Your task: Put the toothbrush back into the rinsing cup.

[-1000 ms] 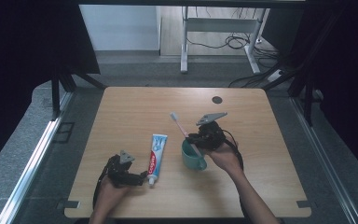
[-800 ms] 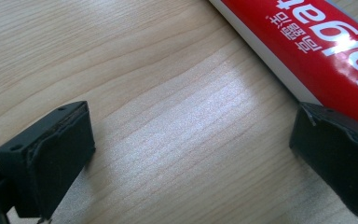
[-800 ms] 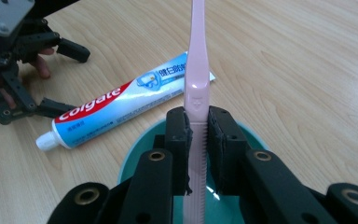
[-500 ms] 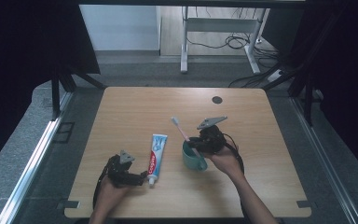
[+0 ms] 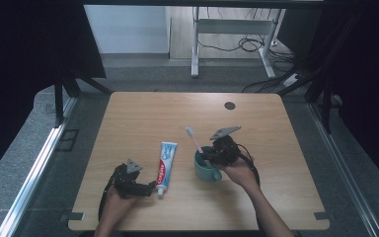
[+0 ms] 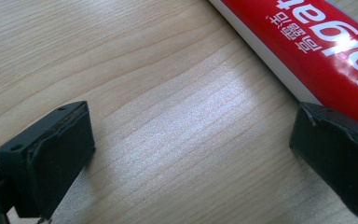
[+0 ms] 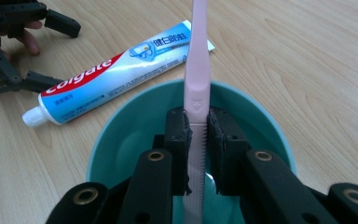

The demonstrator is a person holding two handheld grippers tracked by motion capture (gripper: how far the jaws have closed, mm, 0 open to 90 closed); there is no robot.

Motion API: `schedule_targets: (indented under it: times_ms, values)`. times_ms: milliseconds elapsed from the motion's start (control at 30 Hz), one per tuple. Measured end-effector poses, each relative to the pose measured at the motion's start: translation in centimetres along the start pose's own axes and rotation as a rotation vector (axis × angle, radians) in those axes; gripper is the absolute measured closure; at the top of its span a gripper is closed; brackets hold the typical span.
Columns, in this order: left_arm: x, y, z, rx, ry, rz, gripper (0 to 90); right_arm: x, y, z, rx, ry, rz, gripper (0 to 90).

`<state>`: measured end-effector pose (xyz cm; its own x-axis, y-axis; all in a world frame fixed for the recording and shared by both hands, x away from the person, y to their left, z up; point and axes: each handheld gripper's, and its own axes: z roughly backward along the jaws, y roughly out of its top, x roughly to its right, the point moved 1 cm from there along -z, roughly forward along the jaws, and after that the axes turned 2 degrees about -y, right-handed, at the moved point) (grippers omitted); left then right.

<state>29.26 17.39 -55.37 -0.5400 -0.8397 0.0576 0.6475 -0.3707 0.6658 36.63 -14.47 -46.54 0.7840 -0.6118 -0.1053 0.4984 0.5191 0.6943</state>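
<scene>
A pink toothbrush (image 7: 198, 70) is clamped between the pads of my right gripper (image 7: 199, 140), its handle end reaching down into a teal cup (image 7: 121, 140). From above, the toothbrush (image 5: 194, 139) slants up and left out of the cup (image 5: 203, 169), with the right gripper (image 5: 217, 153) over the cup's rim. A toothpaste tube (image 5: 165, 160) lies left of the cup. My left gripper (image 5: 145, 187) rests on the table beside the tube's cap end, jaws wide apart with bare wood between them; the tube (image 6: 317, 42) passes just behind one fingertip (image 6: 340, 158).
The wooden table (image 5: 143, 118) has a round dark cable hole (image 5: 230, 105) near its far right. Dark curtains flank both sides, and a desk frame with cables stands on the floor beyond the far edge.
The right gripper has shifted the toothbrush slightly; the brush head now sits a little lower and nearer the cup. The left gripper has stayed put.
</scene>
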Motion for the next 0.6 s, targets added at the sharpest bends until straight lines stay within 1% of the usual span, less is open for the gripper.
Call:
schedule_targets:
  times_ms: [133,233,267,467,600]
  values:
    - [0.01,-0.01,0.01,-0.001,0.0,0.002,0.0,0.16,-0.32,-0.16,-0.015,-0.001,-0.001,77.3]
    - [0.02,-0.01,0.01,-0.001,0.0,0.002,0.0,0.29,-0.71,-0.47,-0.025,0.002,-0.012,77.2]
    - [0.02,-0.01,0.01,-0.001,0.0,0.002,0.0,0.34,-0.76,-0.5,-0.022,0.009,-0.012,77.1]
    - [0.02,-0.01,0.01,-0.001,0.0,0.002,0.0,0.28,-0.68,-0.46,-0.025,0.007,-0.007,75.3]
    - [0.02,-0.01,0.01,-0.001,0.0,0.002,0.0,0.25,-0.53,-0.23,-0.015,0.001,-0.002,71.1]
